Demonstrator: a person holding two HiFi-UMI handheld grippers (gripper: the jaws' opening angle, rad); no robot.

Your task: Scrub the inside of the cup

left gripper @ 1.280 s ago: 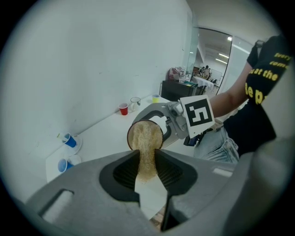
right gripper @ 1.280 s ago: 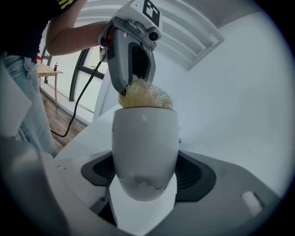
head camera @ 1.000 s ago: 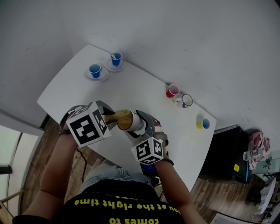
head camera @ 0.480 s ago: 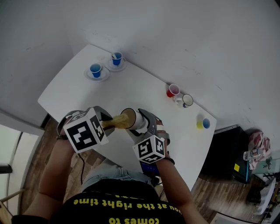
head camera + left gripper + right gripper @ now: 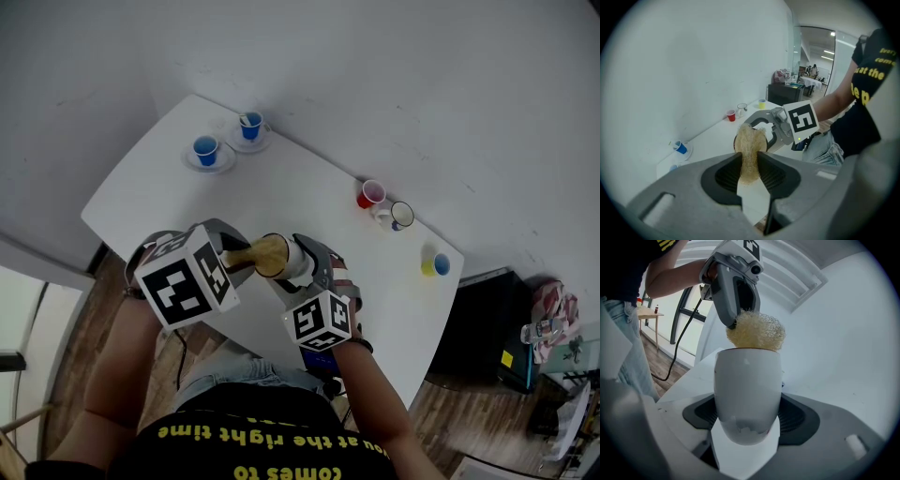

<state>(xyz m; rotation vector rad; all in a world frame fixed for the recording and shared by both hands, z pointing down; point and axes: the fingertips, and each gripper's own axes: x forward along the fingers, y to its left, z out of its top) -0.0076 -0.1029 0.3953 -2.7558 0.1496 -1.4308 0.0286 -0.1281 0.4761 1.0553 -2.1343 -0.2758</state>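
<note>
My right gripper (image 5: 749,414) is shut on a white cup (image 5: 747,392), held above the near edge of the white table (image 5: 281,187). The cup (image 5: 286,258) is tilted with its mouth toward my left gripper (image 5: 236,258). My left gripper (image 5: 750,166) is shut on a tan fibrous scrubber (image 5: 750,150), whose far end is pushed into the cup's mouth (image 5: 740,138). In the right gripper view the scrubber (image 5: 756,331) bulges out above the cup's rim. How deep it reaches inside is hidden.
At the table's far left stand two blue cups on saucers (image 5: 204,150) (image 5: 249,127). Toward the right are a red cup (image 5: 370,195), a white mug (image 5: 397,216) and a yellow-and-blue cup (image 5: 434,265). A dark cabinet (image 5: 487,328) stands beyond the right edge.
The left gripper has shifted slightly back and forth with the scrubber at the cup's mouth. The cup and right gripper have hardly moved.
</note>
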